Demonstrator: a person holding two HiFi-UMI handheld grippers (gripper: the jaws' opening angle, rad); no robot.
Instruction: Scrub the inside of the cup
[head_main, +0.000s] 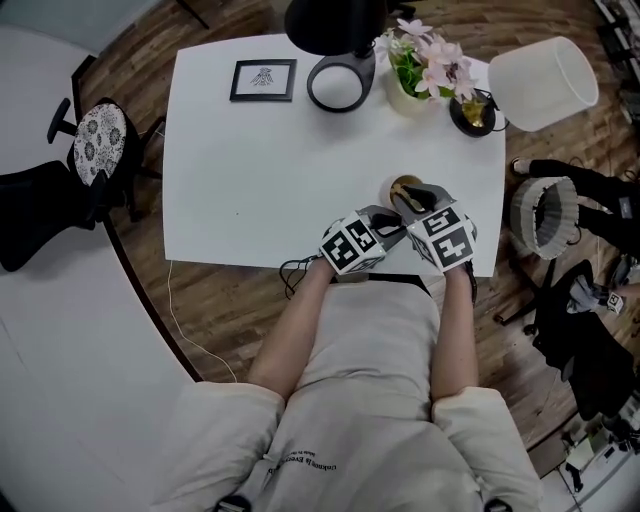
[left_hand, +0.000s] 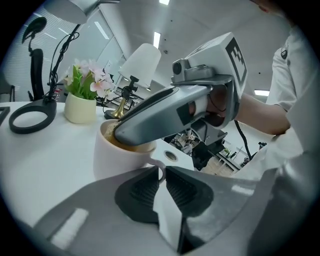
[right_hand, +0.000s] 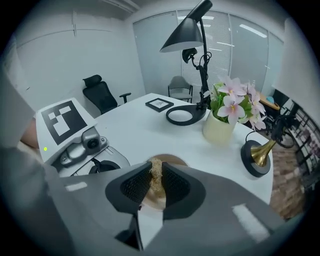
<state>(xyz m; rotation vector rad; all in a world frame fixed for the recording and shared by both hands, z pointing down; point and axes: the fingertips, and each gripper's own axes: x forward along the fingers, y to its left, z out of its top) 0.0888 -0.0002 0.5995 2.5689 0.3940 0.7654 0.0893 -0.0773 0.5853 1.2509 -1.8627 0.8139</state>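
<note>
Blocking the cup's (left_hand: 119, 157) mouth, the right gripper (right_hand: 156, 186) with scrubber (right_hand: 156, 172); flower pot (right_hand: 219, 131) beyond

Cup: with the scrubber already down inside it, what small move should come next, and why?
Probably sweep the right tool sideways so the scrubber rubs round the inner wall. That fibrous scrubber sits pinched in the right tool, inside the cup, while the left tool is shut on the handle, which should steady it.
</note>
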